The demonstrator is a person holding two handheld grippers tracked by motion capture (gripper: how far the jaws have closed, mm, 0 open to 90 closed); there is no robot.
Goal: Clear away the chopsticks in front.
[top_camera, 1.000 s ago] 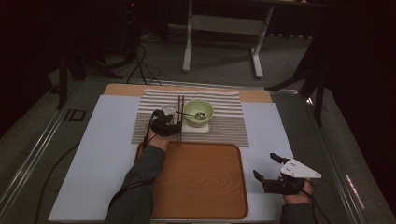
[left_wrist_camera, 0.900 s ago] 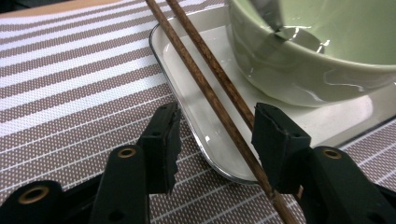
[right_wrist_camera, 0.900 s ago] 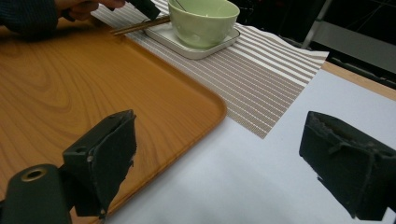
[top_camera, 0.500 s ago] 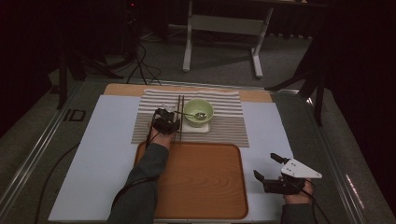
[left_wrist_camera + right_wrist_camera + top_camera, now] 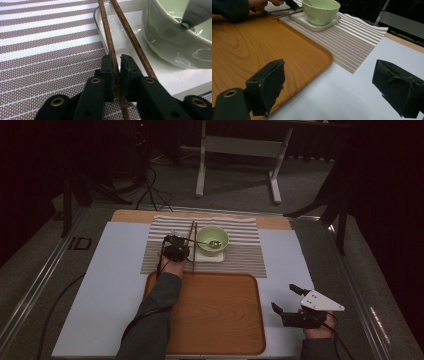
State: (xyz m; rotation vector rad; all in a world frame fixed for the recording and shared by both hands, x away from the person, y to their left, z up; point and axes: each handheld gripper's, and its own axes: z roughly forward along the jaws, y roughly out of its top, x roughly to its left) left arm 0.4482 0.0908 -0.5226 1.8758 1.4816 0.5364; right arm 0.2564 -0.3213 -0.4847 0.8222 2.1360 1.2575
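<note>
Since a second ago the left gripper (image 5: 176, 248) has barely shifted at the centre of the high view, but its jaws have just been closing, and in the left gripper view they now pinch one chopstick (image 5: 109, 42) between their pads, at lower centre of that frame. That stick runs up to the top edge, crossing the rim of the white square dish (image 5: 175, 77). Its twin, the second chopstick (image 5: 132, 40), lies just to the right, outside the jaws, slanting across the dish and passing close under the green bowl (image 5: 175, 47) at upper right. Beneath the jaws lies the striped placemat (image 5: 45, 50), filling the left half of the frame.

From above, both sticks read as one thin dark pair (image 5: 193, 245) just left of the bowl, which holds a spoon (image 5: 212, 243). A wooden tray (image 5: 220, 320) sits below the mat, at lower centre, on the pale blue table cover (image 5: 100, 295).

At the lower right of the high view the right gripper (image 5: 291, 299) has stayed where it was, over the cover beside the tray's right edge. Its jaws stand wide apart with nothing between them, as the right gripper view (image 5: 332, 85) confirms
</note>
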